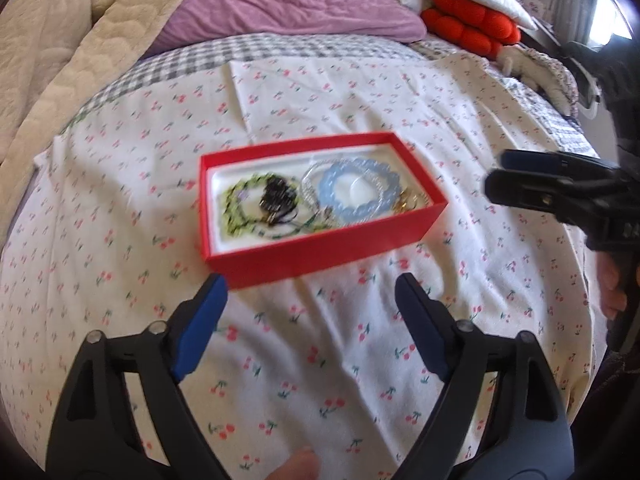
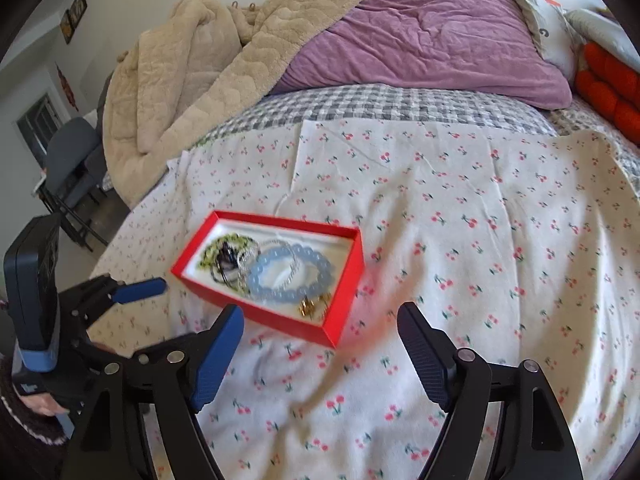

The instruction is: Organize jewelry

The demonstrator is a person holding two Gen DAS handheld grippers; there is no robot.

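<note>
The red box (image 1: 320, 256) sits on the cherry-print sheet (image 1: 360, 100) spread over the bed, just beyond the left tongs (image 1: 310, 292), whose blades stand wide apart and empty; the right tongs (image 2: 320, 320) are likewise spread, holding nothing, with the box at their near left. Inside lie a blue beaded bracelet (image 1: 360, 194) toward the right end, a clear beaded bracelet (image 1: 310, 184) overlapping it, a green beaded bracelet (image 1: 240, 204) and a dark tangled piece (image 1: 278, 198) at the left, and small gold pieces (image 2: 314, 304) in the near right corner. The chief risk, I judge, is that the strands overlap: lifting one could drag a neighbour out, or tip the light box on the soft mattress, and small gold bits would vanish in the sheet's folds
</note>
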